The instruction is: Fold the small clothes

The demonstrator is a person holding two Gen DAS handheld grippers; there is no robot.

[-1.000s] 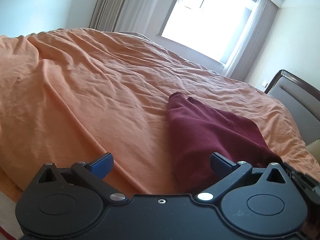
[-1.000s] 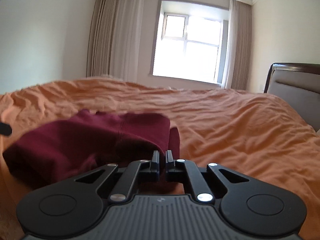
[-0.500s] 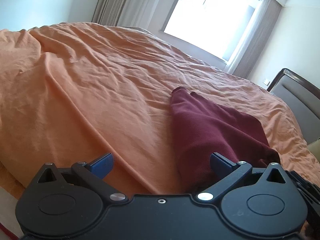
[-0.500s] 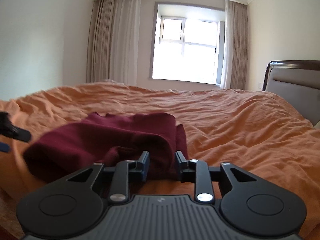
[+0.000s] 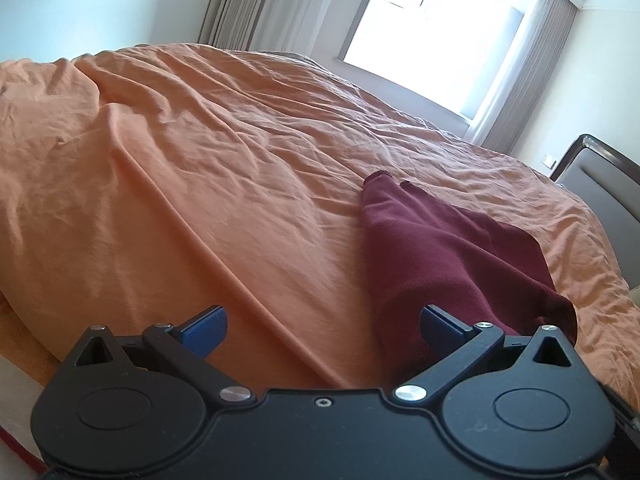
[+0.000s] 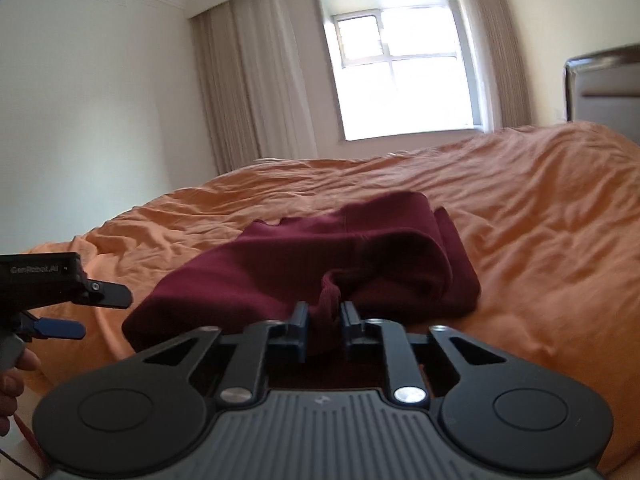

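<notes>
A dark maroon garment (image 5: 448, 256) lies bunched on the orange bedspread (image 5: 200, 160), to the right in the left wrist view. My left gripper (image 5: 322, 322) hovers open at the bed's near edge, its right finger just beside the garment's near end and nothing between its blue pads. In the right wrist view the garment (image 6: 304, 264) is a rumpled heap, and my right gripper (image 6: 324, 320) pinches a raised fold of its near edge between its fingers. At that view's left edge the left gripper (image 6: 104, 312) shows with a person's hand (image 6: 14, 376) behind it.
The orange bedspread (image 6: 540, 220) stretches wide and wrinkled on all sides of the garment. A dark headboard (image 6: 600, 84) stands at the right, a bright window (image 6: 400, 76) with curtains at the far wall. The bed's near edge runs just below both grippers.
The right gripper opened half a second ago and has now closed on a fold of the garment, tilting as it did. The left gripper stayed open and shifted slightly.
</notes>
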